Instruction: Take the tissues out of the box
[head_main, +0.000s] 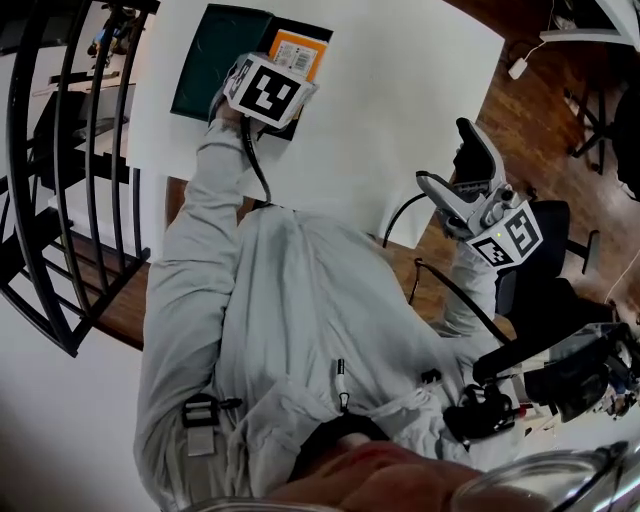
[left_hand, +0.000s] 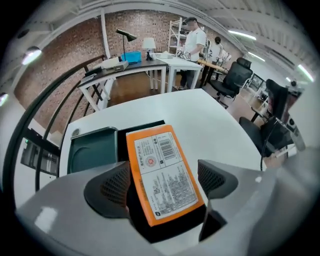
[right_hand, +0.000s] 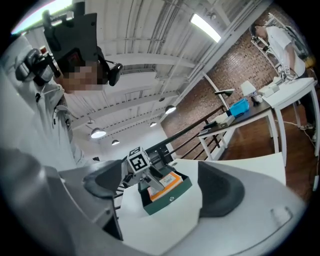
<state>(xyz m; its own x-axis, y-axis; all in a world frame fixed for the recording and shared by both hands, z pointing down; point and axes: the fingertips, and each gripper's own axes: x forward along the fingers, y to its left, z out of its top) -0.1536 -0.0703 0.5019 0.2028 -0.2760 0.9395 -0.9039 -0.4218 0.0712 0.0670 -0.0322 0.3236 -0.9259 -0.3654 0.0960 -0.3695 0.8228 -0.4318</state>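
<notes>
Tissue pack (left_hand: 162, 172) in the box (right_hand: 175, 191) seems light and soft; grip its long sides. Left gripper (left_hand: 165, 179) stands open around it, right gripper (right_hand: 162, 182) open, empty.

Head view looks steeply down; both gripper views share the tissue pack (left_hand: 165, 172), left close, right from afar.

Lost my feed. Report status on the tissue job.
Left gripper open, astride tissue pack. Right gripper open, empty, held aside. Pack lies in box. No obstruction seen.
</notes>
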